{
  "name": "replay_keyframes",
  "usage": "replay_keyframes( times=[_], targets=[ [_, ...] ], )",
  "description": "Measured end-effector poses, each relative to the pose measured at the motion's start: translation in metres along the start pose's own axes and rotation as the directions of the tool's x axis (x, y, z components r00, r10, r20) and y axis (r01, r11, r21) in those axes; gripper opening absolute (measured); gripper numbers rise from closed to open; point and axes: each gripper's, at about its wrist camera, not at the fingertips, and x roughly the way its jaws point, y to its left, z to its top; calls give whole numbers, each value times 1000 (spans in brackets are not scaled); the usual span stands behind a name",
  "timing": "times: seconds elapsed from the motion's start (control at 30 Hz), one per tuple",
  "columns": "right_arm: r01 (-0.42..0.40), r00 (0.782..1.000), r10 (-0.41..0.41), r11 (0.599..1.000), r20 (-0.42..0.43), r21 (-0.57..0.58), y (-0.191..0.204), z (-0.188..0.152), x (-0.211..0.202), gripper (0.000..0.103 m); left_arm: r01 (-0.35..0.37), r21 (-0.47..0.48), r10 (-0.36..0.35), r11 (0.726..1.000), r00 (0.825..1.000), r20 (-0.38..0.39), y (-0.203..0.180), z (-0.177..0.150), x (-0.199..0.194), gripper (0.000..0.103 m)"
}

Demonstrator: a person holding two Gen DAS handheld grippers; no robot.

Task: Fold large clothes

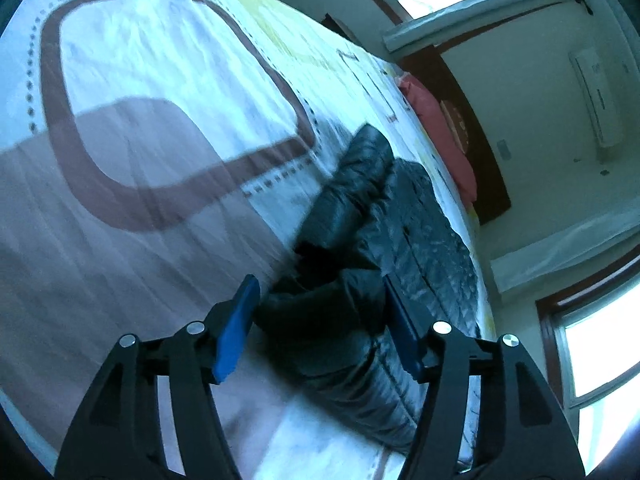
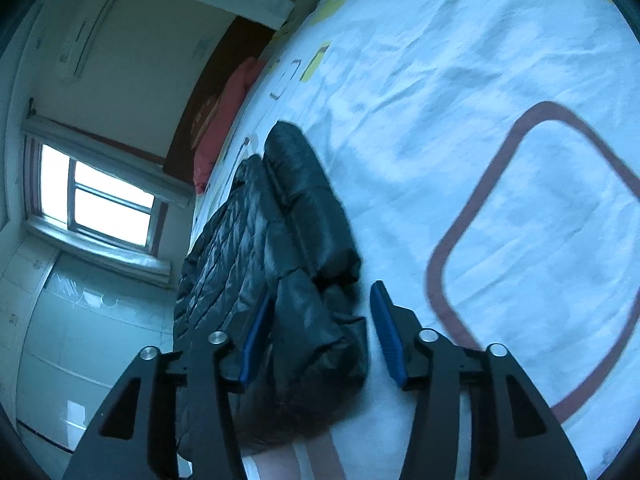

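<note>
Underneath everything lies one bed, its bedspread (image 2: 460, 92) pale with brown rounded-rectangle outlines and yellow patches, creased all over. On it lies a single black puffer jacket (image 2: 288, 248), quilted and shiny, stretched lengthwise so that its long axis runs from the grippers away toward the head of the bed, where one red pillow (image 2: 224, 120) leans against a dark headboard (image 2: 208, 80). A sleeve (image 1: 352, 184) is folded along the body and points the same way; the jacket keeps to the window-side edge of the bed. Two windows show in the left wrist view, and one wall air conditioner (image 1: 596, 96). The left gripper (image 1: 320, 332) is spread wide, its blue pads either side of the jacket's near end, gripping nothing. The right gripper (image 2: 318, 336) is likewise spread wide astride a bunched fold of the jacket, not closed on it
</note>
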Motion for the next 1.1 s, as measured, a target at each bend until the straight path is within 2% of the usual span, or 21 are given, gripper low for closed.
replay_keyframes(
  times=[0.03,0.07,0.1,0.17,0.3,0.37,0.4,0.47,0.6,0.63,0.7,0.73,0.87,0.93,1.0,1.03,1.1],
  targets=[
    [-2,1000,2,1000,-8,-6,-1,1,0,51,1,10,-1,1000,1000,-10,1,1,2,58],
    [3,1000,-3,1000,-12,-20,-1,1,0,50,-1,25,1,1000,1000,-19,2,1,4,50],
    [12,1000,-12,999,-13,-39,0,1,-1,45,-4,45,5,999,1000,-26,1,2,6,48],
    [8,1000,-9,999,-23,-54,1,1,3,33,-3,77,5,997,1000,-25,-2,1,8,37],
    [-13,999,12,1000,-33,-23,-6,0,3,30,-15,89,19,996,999,-37,-1,0,13,34],
    [-14,999,13,1000,-43,-24,-6,1,1,31,-13,100,18,995,999,-48,0,3,11,37],
    [-11,999,10,1000,-45,-20,-7,2,-1,34,-16,105,22,994,998,-52,0,4,10,40],
    [4,999,-5,1000,-42,-13,-9,3,-7,43,-35,99,40,994,998,-46,3,7,4,55],
    [45,999,-45,998,-9,-32,-14,7,-28,48,-54,88,56,995,998,-20,12,15,-15,64],
    [61,998,-62,997,-7,-40,-13,9,-32,48,-78,108,80,991,997,-11,13,17,-20,64],
    [111,994,-111,992,6,-67,-10,12,-40,48,-169,156,168,973,986,22,12,21,-28,64],
    [148,989,-147,985,25,-86,-6,13,-44,48,-228,193,223,955,974,46,11,24,-32,64],
    [296,955,-284,937,89,-188,13,14,-55,48,-345,280,323,896,938,124,1,29,-46,64],
    [393,919,-370,877,134,-278,35,8,-53,48,-396,344,355,851,918,176,-14,25,-50,64],
    [444,896,-407,813,179,-377,59,-4,-46,48,-452,434,382,779,891,244,-37,16,-49,64],
    [450,893,-409,791,188,-414,70,-10,-42,48,-480,483,388,732,877,283,-52,9,-47,64],
    [444,895,-402,745,196,-499,96,-25,-29,48,-497,559,369,663,868,333,-81,-6,-39,64]
  ],
)
